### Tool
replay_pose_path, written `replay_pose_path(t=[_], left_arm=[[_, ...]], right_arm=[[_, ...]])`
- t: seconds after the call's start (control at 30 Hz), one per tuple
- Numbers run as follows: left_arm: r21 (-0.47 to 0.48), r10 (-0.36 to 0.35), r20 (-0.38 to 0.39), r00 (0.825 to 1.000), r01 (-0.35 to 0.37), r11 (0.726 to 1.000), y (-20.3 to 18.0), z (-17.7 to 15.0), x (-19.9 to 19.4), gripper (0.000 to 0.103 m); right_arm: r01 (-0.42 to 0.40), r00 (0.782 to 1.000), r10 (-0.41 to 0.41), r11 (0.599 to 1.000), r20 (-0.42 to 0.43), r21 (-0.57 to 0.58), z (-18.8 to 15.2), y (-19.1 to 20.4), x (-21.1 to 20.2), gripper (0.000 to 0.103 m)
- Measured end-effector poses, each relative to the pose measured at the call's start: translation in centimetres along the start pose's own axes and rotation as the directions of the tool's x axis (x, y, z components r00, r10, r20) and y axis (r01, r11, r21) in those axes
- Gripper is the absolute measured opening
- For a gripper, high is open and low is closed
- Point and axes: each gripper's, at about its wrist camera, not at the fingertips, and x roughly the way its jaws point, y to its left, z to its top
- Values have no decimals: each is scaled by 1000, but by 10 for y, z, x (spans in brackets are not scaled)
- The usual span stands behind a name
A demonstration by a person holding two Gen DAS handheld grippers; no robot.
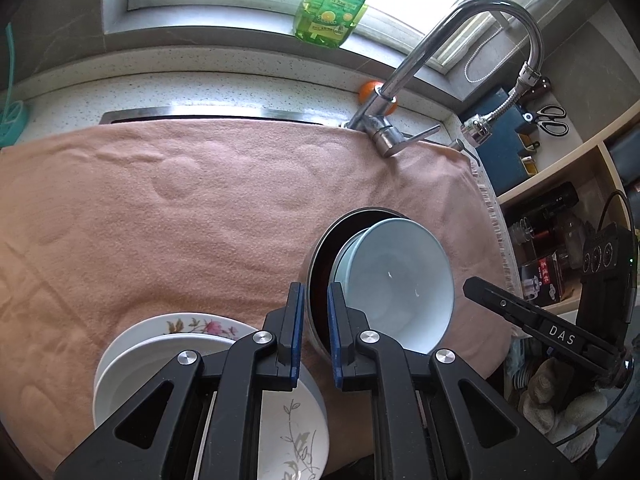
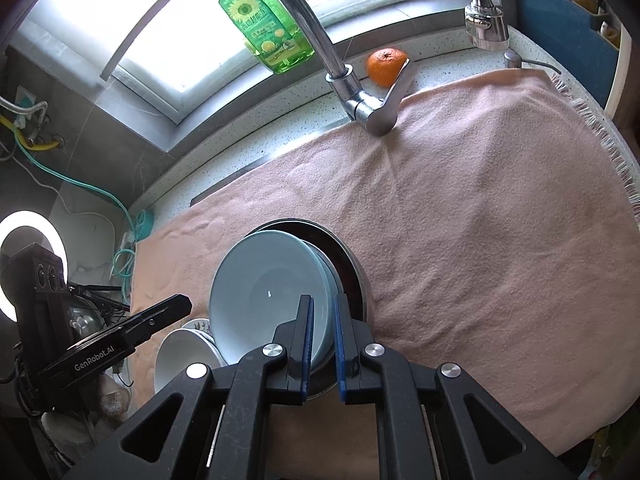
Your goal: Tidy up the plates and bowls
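Both grippers grip one tilted stack over the pink towel-covered surface (image 1: 180, 208): the left gripper (image 1: 314, 320) is clamped on the dark steel-rimmed bowl (image 1: 320, 256), the right gripper (image 2: 322, 332) on the pale blue bowls (image 2: 264, 292) inside. White floral plates (image 1: 200, 336) lie near the front edge.

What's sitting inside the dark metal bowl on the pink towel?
Two light blue bowls, nested and tilted, sit inside the dark metal bowl. They cover most of its inside, so anything beneath them cannot be seen.
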Motion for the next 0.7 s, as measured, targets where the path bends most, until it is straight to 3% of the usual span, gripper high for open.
replay_pose_path(t=[0.23, 0.3, 0.4, 0.7], left_arm=[[-26, 13, 15, 1000, -13, 1000, 8, -5, 1, 10], [-38, 13, 9, 1000, -12, 999, 10, -7, 3, 10], [-55, 21, 10, 1000, -20, 998, 14, -9, 5, 21], [-88, 31, 17, 999, -29, 996, 13, -14, 14, 21]], right_arm=[[-5, 999, 4, 1000, 48, 21, -2, -12, -7, 10], [-8, 999, 7, 1000, 41, 23, -1, -17, -6, 10], [-10, 1000, 10, 1000, 28, 12, 0, -20, -6, 10], [-46, 999, 45, 999, -29, -23, 3, -27, 5, 12]])
